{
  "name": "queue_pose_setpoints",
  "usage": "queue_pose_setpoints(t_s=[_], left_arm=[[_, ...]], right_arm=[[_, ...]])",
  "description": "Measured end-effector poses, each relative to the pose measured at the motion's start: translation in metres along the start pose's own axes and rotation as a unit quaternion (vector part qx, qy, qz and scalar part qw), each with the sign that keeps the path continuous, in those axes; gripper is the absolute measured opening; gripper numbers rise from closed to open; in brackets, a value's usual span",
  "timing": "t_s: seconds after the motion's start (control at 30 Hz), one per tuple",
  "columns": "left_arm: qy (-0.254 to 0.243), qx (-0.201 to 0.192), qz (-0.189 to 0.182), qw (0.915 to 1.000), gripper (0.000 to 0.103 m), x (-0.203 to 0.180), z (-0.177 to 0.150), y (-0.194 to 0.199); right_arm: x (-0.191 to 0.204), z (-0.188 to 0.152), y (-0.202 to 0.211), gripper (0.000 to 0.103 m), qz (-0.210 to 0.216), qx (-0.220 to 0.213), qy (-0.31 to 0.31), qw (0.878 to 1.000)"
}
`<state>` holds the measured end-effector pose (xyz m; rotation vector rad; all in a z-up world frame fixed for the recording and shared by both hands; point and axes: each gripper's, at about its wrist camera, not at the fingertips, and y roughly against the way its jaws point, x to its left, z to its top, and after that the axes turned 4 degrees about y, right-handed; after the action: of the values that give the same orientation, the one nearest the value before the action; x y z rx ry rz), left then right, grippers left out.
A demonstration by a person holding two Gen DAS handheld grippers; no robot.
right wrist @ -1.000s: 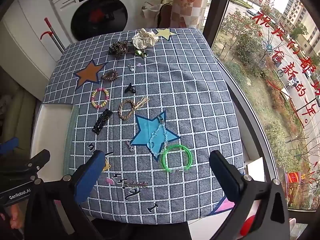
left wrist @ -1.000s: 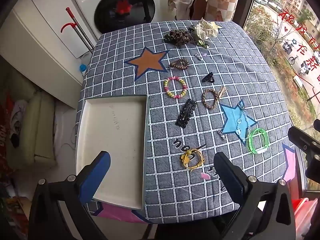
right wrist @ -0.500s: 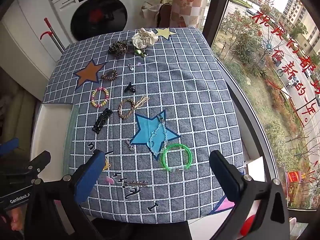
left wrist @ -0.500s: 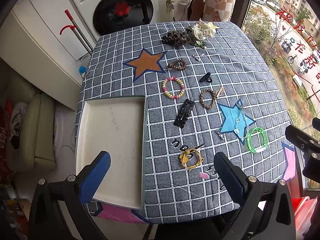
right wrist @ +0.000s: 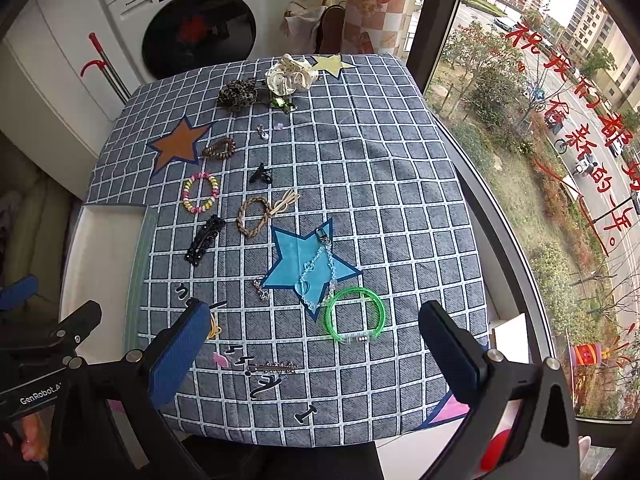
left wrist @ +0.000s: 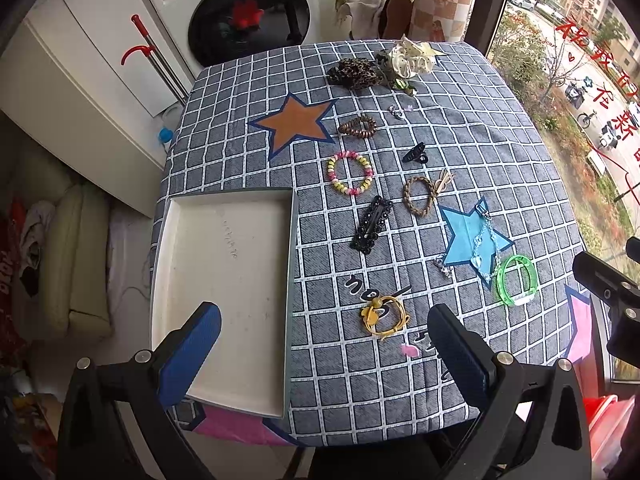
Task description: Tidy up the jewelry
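Counter (left wrist: 460,148): covered by a grey checked cloth with star patches; carries every item below.

Tray (left wrist: 224,402): white, shallow, directly ahead of the left hand-held gripper's left finger. Nothing lies in it, so by this showing the sorting has not begun.

Left hand-held gripper (left wrist: 324,346): jaws wide apart, holding nothing, hovering over the near edge of the counter.

Right hand-held gripper (right wrist: 314,344): jaws likewise spread, empty, above the near right part of the counter.

Jewelry, all loose on the cloth and all left to move:
- Cream scrunchie (left wrist: 412,60) and leopard scrunchie (left wrist: 354,74), side by side, farthest ahead of both grippers.
- Green bangle (right wrist: 355,314), just ahead of the right hand-held gripper, between its fingers.
- Clear blue bead chain (right wrist: 318,276), draped over the blue star patch just beyond the bangle.
- Pink-and-yellow bead bracelet (left wrist: 350,172), ahead of the left hand-held gripper, mid-counter.
- Braided tan bracelet (left wrist: 419,196), right of the bead bracelet.
- Black beaded barrette (left wrist: 371,225), nearer, just right of the tray's far corner.
- Yellow cord bracelet (left wrist: 384,315), nearest, between the left hand-held gripper's fingers.
- Brown wooden bracelet (left wrist: 358,126), beside the orange star patch.
- Black claw clip (left wrist: 416,154), small.
- Slim hairpin (right wrist: 272,368), close in front of the right hand-held gripper.
- Small silver charm (left wrist: 442,268) and pink trinket (left wrist: 410,350), too small to identify further.

Judgement: nothing done; every piece remains.
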<state>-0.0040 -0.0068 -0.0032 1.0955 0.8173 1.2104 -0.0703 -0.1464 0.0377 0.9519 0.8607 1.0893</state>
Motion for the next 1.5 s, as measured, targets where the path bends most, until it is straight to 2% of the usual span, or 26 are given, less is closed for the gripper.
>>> queue_pose_setpoints(t_s=[1.5], left_arm=[[0.006,0.002,0.003,1.0,0.103,0.003,-0.0051,-0.0026]], right_arm=[[0.0016,-0.0009,-0.001,0.103,-0.001,0.0,0.002,1.0]])
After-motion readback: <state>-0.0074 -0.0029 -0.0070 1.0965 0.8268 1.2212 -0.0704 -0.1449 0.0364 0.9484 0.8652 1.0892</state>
